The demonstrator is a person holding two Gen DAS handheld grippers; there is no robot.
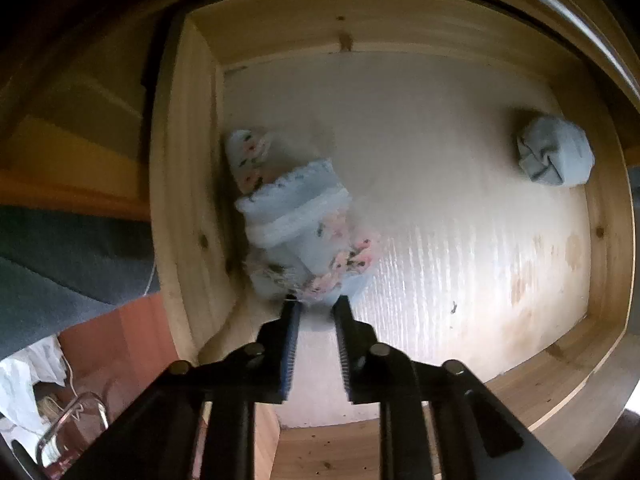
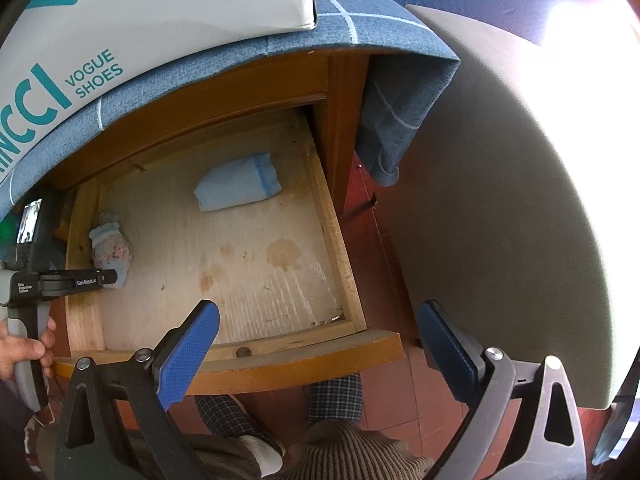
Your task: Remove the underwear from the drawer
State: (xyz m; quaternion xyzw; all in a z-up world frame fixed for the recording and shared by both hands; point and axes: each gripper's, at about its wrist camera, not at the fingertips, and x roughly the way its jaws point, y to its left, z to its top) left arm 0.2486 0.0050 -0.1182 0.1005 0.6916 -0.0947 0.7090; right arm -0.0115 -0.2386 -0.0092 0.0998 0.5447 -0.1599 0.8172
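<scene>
- Two garments lie in the open drawer (image 2: 332,216), a shallow pine box with knotty, pale walls and a thin, stained board for a floor, faintly ribbed where the light catches it.
- The floral underwear (image 1: 296,232) is a soft, crumpled bundle, pale blue with pink and dark flower print and a scalloped lace edge; it lies against one side wall of the drawer, the left wall in the right wrist view.
- The left gripper (image 1: 316,300) points down into the drawer with its jaws nearly together; the tips pinch the near edge of the floral underwear, and its inner pads (image 1: 294,344) are blue and finely ridged.
- From the right wrist view, the same gripper reaches in from the left, black and boxy, with a hand (image 2: 24,346) wrapped around its grey handle.
- The blue roll (image 2: 238,188) is a plain, smooth bundle with a darker ribbed band at one end, lying well apart from the floral piece toward the opposite wall.
- The right gripper (image 2: 320,344) hangs over the front rail of the drawer, jaws spread wide and holding nothing; its pads (image 2: 188,356) are blue with a fine knurled texture.
- A white shoe box (image 2: 160,4) with teal lettering rests on a blue woven cloth (image 2: 372,28) with pale grid lines draped over the cabinet top.
</scene>
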